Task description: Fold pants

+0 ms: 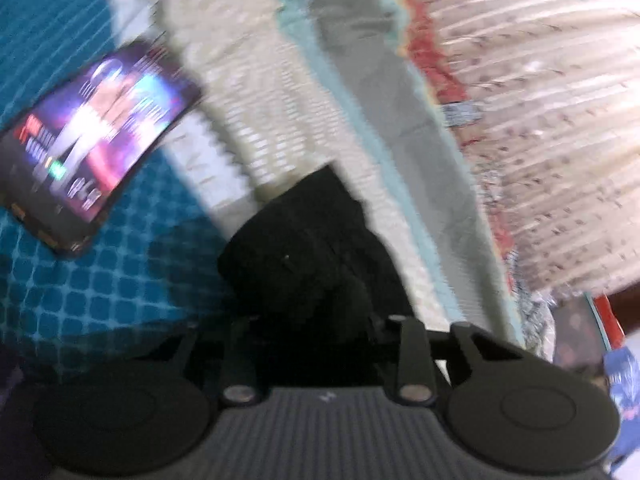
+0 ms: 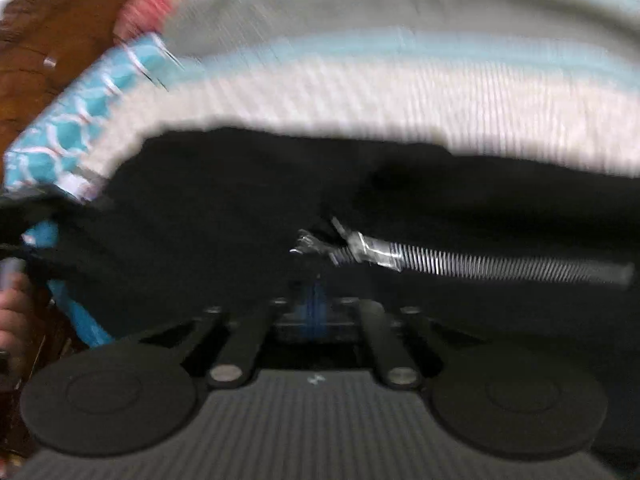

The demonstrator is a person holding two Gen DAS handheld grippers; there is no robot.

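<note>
The black pants show in both views. In the left wrist view a bunched part of the pants (image 1: 304, 248) hangs from my left gripper (image 1: 320, 312), which is shut on the cloth. In the right wrist view the pants (image 2: 240, 208) spread wide across the bed, with a silver zipper (image 2: 460, 260) running to the right. My right gripper (image 2: 314, 300) is shut on the pants near the zipper's pull end; the fingertips are hidden in the dark cloth. Both frames are blurred by motion.
A phone with a lit screen (image 1: 92, 148) lies on the teal patterned bedcover (image 1: 100, 288) at left. A cream, grey and red striped blanket (image 1: 360, 100) lies behind; it also shows in the right wrist view (image 2: 360, 92). Brown wood (image 2: 60, 32) and a hand (image 2: 12, 312) are at left.
</note>
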